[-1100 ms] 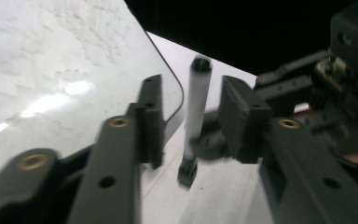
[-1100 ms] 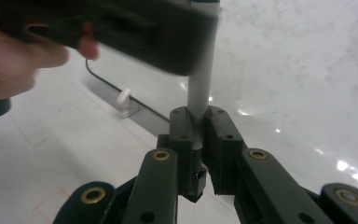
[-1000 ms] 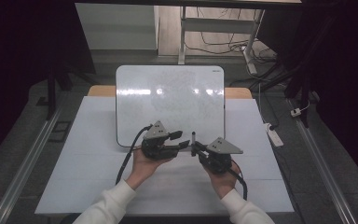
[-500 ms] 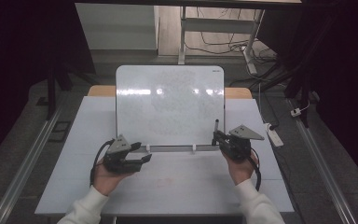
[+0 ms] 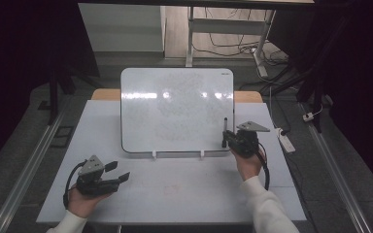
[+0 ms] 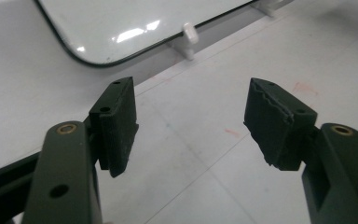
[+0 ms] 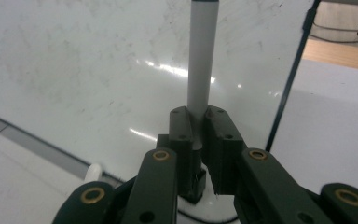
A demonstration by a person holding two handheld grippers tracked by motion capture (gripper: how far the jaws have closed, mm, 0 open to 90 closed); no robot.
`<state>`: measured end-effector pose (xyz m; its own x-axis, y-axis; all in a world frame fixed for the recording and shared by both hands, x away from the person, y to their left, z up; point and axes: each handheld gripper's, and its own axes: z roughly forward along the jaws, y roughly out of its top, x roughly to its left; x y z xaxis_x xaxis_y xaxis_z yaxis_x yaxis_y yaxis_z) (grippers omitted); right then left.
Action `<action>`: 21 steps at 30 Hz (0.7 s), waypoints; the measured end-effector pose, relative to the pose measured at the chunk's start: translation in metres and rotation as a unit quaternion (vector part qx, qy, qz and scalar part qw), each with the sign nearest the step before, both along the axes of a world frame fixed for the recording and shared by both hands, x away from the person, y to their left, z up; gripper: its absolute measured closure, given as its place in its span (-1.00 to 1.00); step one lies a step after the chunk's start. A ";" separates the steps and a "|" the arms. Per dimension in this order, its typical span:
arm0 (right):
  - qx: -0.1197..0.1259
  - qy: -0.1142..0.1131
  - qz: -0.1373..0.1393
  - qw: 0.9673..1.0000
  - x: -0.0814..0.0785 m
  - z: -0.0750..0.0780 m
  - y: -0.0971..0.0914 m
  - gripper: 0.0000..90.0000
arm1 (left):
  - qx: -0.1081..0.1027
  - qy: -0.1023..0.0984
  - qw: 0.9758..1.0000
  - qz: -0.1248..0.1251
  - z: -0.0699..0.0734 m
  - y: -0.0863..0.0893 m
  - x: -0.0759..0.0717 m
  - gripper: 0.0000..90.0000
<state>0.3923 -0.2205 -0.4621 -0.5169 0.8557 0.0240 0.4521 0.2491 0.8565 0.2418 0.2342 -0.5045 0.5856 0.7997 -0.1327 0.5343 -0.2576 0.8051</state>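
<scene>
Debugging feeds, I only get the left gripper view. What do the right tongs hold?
Observer: The right tongs are shut on a grey marker.
Operator: Which way does it point?
Observer: It stands upright in the high view, rising above the tongs.
Operator: Where is it on the table?
Observer: By the lower right corner of the whiteboard; I can't tell whether it touches.
</scene>
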 end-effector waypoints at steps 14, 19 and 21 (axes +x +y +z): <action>-0.026 0.002 -0.033 0.999 0.024 -0.005 0.010 0.80 | 0.011 0.000 1.000 0.005 -0.005 0.007 -0.002 -0.23; -0.033 -0.007 -0.035 0.999 0.023 -0.005 0.010 0.79 | 0.012 0.000 1.000 0.006 -0.005 0.008 -0.002 -0.24; -0.032 -0.009 -0.036 0.999 0.023 -0.005 0.009 0.77 | 0.012 0.000 1.000 0.006 -0.005 0.008 -0.002 -0.24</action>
<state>0.4156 -0.2111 -0.4671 -0.4536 0.8903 -0.0401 0.4557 0.2704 0.8481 0.2399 0.2420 -0.5099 0.5757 0.8096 -0.1146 0.5381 -0.2696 0.7986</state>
